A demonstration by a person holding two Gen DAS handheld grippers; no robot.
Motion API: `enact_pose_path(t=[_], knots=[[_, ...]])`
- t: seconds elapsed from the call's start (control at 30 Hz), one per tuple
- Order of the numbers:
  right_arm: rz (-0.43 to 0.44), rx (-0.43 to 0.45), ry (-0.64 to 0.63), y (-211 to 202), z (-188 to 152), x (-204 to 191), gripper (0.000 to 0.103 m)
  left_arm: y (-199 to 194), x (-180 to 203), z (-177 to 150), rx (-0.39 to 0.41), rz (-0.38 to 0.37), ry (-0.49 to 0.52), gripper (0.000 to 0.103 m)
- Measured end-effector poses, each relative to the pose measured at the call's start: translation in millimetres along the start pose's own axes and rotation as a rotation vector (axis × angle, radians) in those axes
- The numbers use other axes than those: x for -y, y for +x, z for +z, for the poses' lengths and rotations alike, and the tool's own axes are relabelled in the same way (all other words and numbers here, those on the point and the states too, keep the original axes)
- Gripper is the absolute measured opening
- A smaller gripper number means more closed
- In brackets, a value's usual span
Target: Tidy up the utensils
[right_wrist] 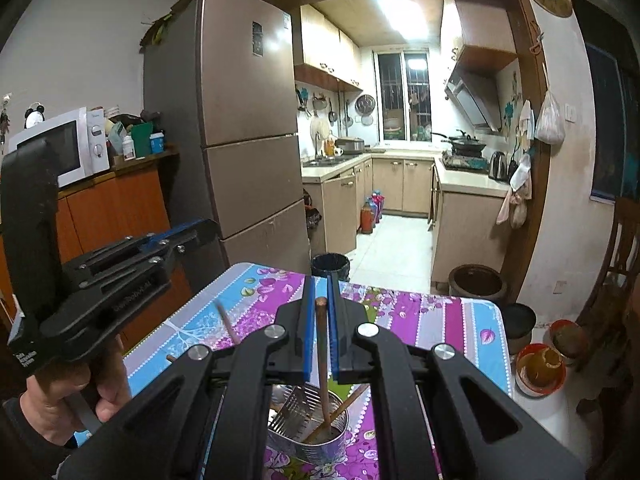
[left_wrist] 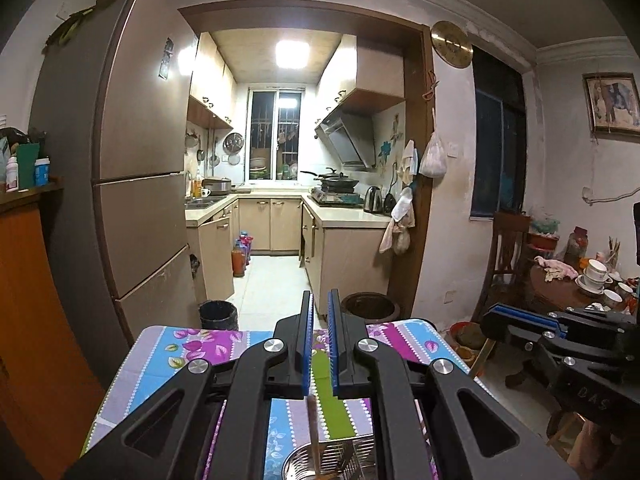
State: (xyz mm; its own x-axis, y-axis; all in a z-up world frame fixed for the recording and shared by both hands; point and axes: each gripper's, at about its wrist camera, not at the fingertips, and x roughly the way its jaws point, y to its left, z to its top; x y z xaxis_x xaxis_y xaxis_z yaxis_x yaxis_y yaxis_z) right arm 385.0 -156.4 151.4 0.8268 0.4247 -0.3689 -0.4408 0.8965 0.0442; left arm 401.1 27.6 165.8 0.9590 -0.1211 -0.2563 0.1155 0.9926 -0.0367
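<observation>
A tall brown refrigerator (right_wrist: 240, 120) is filling the upper left of the right wrist view, and beyond it the lit kitchen is showing through a doorway in the upper centre of both views. A white microwave (right_wrist: 68, 148) is sitting at the left edge on an orange cabinet (right_wrist: 112, 208). Below, the surface (right_wrist: 440, 320), covered in a floral cloth of purple, blue and green stripes, is spreading across the lower middle of both frames. A metal utensil holder (right_wrist: 308, 436) is standing on it at the bottom centre of the right wrist view, with a slotted metal spatula (right_wrist: 288, 412) and wooden chopsticks (right_wrist: 344, 404) leaning inside. The right gripper (right_wrist: 320, 320) is rising from the bottom centre, clenched around a brown chopstick (right_wrist: 322, 344) whose lower end is reaching into the holder while its top is poking up between the blue pads. The left gripper (left_wrist: 319, 336) is likewise clenched in the bottom centre of its own view; a thin stick (left_wrist: 314, 436) is standing in the holder below it, and whether the pads are pressing on it cannot be told. A hand (right_wrist: 68, 396) is holding that gripper at the lower left of the right wrist view.
</observation>
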Motion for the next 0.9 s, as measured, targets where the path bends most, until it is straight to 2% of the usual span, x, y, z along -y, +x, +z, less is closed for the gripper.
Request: enact_pose_path(t=[0.07, 0.27, 0.33, 0.43, 0.7, 0.9], knots=[[-0.007, -0.006, 0.004, 1.8, -1.2, 2.7, 0.005, 1.0, 0.5, -1.4, -0.008, 0.001, 0.001, 0.018], [-0.039, -0.002, 0.010, 0.2, -4.8, 6.7, 0.008, 0.6, -2.1, -2.6, -0.022, 0.013, -0.004, 0.023], [-0.038, 0.007, 0.020, -2.7, -5.6, 9.4, 0.027, -1.6, -2.6, -2.9, -0.022, 0.014, -0.002, 0.026], [-0.042, 0.035, 0.035, -11.5, -7.4, 13.7, 0.048, -6.9, -3.2, -3.7, -0.017, 0.020, 0.000, 0.034], [-0.052, 0.067, 0.023, -31.4, -6.7, 13.0, 0.057, -23.8, -1.5, -9.2, -0.005, 0.020, -0.007, 0.048], [-0.047, 0.100, 0.010, -57.5, -9.1, 7.4, 0.063, -53.8, 7.4, -14.8, 0.027, 0.018, 0.007, 0.059]])
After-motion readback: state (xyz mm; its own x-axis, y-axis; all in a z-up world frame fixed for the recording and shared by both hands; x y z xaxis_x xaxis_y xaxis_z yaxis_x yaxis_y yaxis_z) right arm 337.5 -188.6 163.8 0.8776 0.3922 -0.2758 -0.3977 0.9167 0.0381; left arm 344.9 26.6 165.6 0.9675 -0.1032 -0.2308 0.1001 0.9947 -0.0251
